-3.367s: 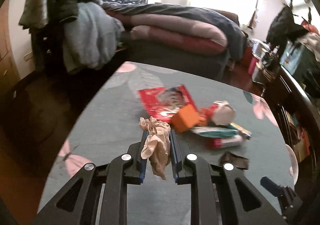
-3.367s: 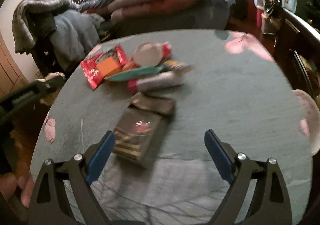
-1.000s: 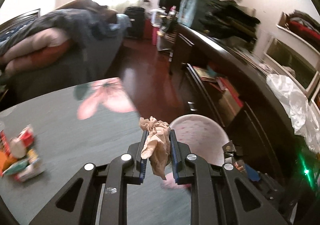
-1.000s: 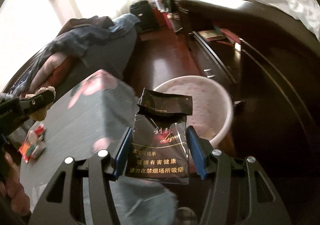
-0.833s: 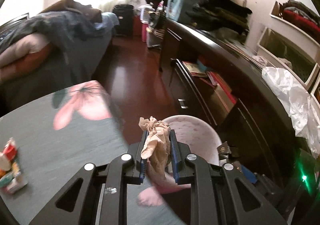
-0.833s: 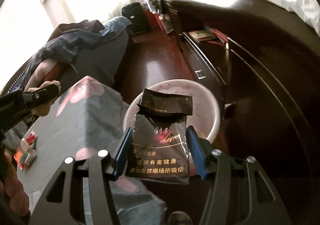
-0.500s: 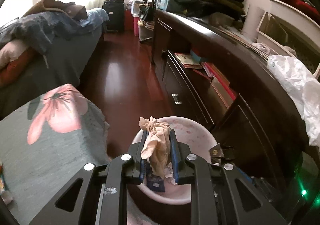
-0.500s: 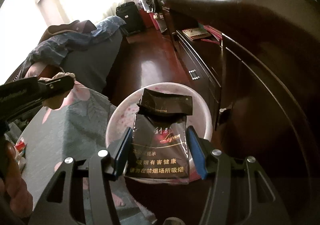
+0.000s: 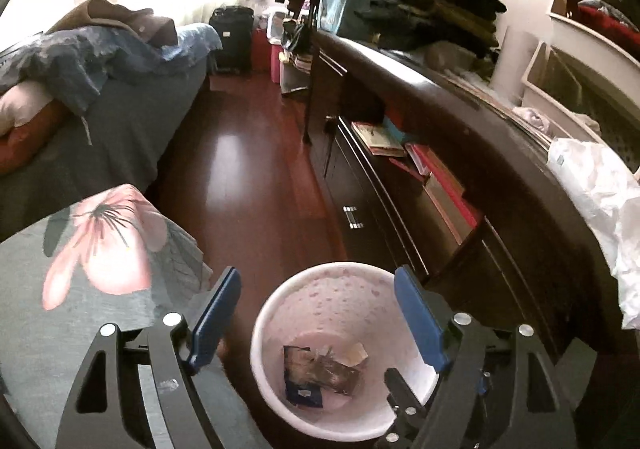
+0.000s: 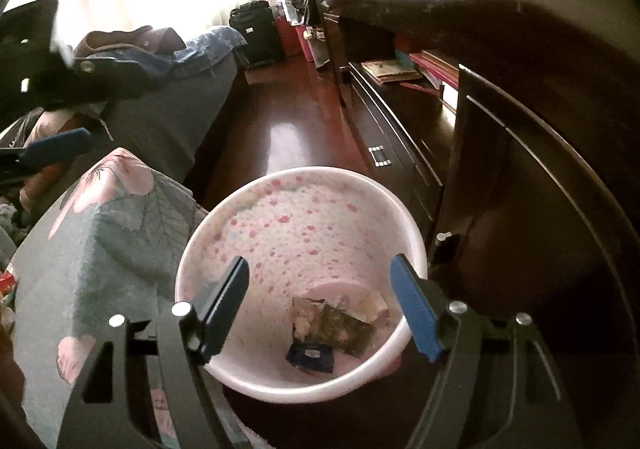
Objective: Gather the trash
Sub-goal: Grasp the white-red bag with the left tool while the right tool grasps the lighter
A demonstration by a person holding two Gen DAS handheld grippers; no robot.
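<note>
Left tongs (image 9: 316,313): spread wide, empty, above the pink bin (image 9: 320,425). Right tongs (image 10: 320,305): likewise agape, empty, over it. Trash (image 10: 330,329): lying at the bin's bottom. Advice: lift clear of the rim; return left to the counter (image 9: 80,313) for remaining trash.

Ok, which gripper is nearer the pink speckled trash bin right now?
Right, it seems. The right gripper hangs open directly over the pink speckled trash bin, which fills its view. The left gripper, also open, frames it smaller.

Both wrist views look down, close — share pink bin (image 9: 264,313) (image 10: 192,249).
</note>
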